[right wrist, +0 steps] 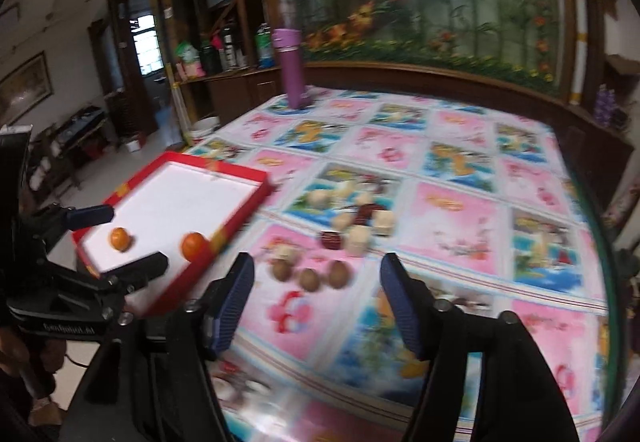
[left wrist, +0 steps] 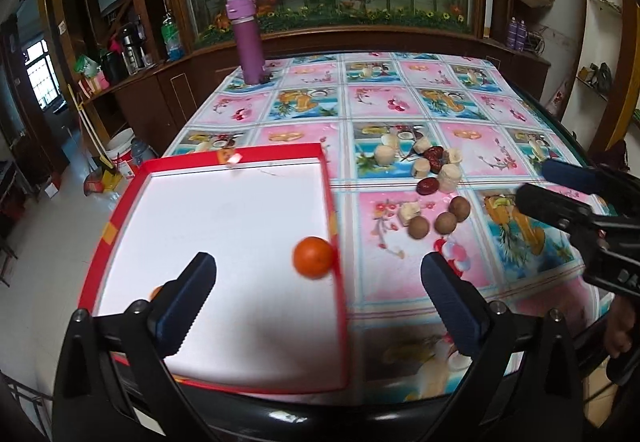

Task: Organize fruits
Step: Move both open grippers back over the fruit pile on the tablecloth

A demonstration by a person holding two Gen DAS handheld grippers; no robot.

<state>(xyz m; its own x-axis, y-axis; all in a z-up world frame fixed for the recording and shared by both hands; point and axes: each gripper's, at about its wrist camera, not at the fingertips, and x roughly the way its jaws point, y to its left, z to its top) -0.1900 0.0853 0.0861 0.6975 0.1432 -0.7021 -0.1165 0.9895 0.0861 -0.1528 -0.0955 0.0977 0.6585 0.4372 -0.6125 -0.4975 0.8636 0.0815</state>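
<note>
**Inspector:** Blue-padded left gripper point(left wrist: 318, 296): jaws spread to their widest, nothing between the pads. One round orange tangerine point(left wrist: 313, 257) lies just ahead, between the fingers, against the right wall of the shallow red cardboard tray with a white floor point(left wrist: 335, 201).

**Second:** And the right gripper point(right wrist: 318, 296)?

**Inspector:** Jaws partly open, empty. Three round brown longans point(right wrist: 309, 276) lie directly ahead, between its fingers in a crosswise row; it is my judgement that this hand is nearer them. Beyond sit pale cut chunks point(right wrist: 356, 238) and dark red dates point(right wrist: 330, 240).

**Second:** Any difference between the views?

**Inspector:** The right view shows a second tangerine point(right wrist: 120, 239) whole; in the left view a finger mostly hides it.
</note>
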